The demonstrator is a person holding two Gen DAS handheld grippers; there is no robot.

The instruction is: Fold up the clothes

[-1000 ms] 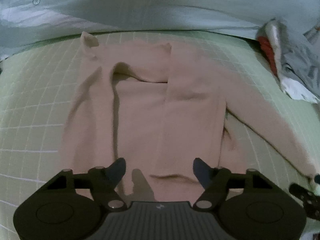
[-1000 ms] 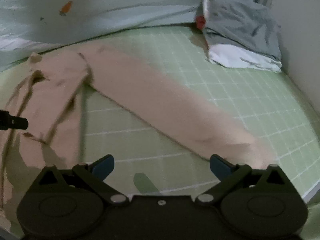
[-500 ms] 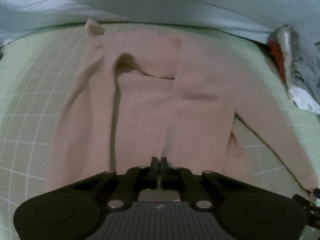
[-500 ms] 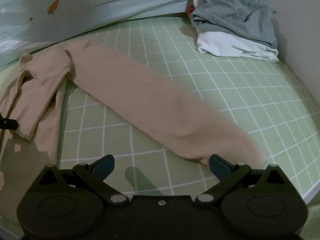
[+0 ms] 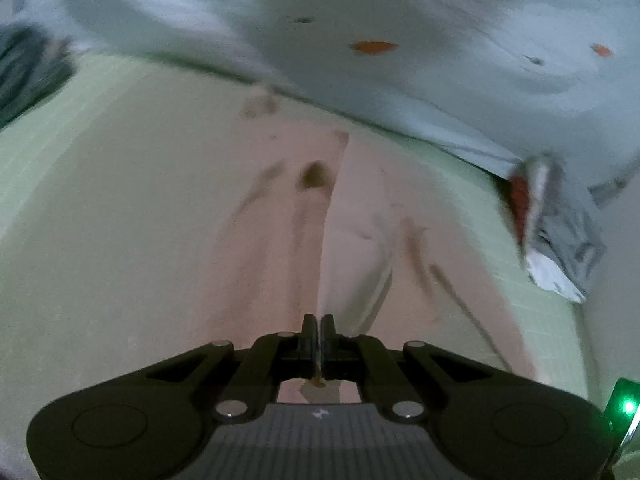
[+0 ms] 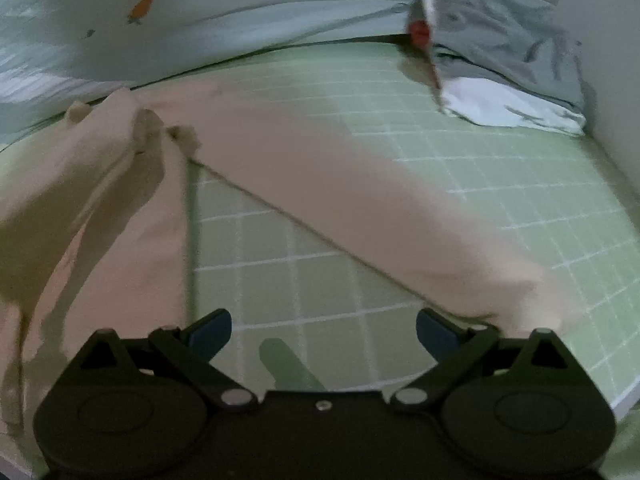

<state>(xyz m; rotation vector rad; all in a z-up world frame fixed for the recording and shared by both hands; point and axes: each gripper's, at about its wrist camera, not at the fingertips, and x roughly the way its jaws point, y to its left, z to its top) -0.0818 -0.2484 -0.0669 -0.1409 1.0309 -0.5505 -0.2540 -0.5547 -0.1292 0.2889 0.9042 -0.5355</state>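
Observation:
A beige long-sleeved sweater lies on the green checked bed sheet. My left gripper is shut on the sweater's near hem, and the cloth rises in a taut ridge from the pinch toward the collar. The picture there is blurred by motion. In the right wrist view the sweater's body hangs lifted at the left, and its long sleeve stretches flat across the sheet to the lower right. My right gripper stands open just above the sheet, its right fingertip close to the sleeve's cuff end.
A pale blue quilt with carrot prints runs along the far side of the bed. A pile of grey and white clothes sits at the far right against a wall. The bed's edge is at the lower right.
My left gripper closed on the sweater's hem and has since pulled it up and along, swinging the view. The sweater's body has lifted at the left. The right gripper stayed open and shifted slightly.

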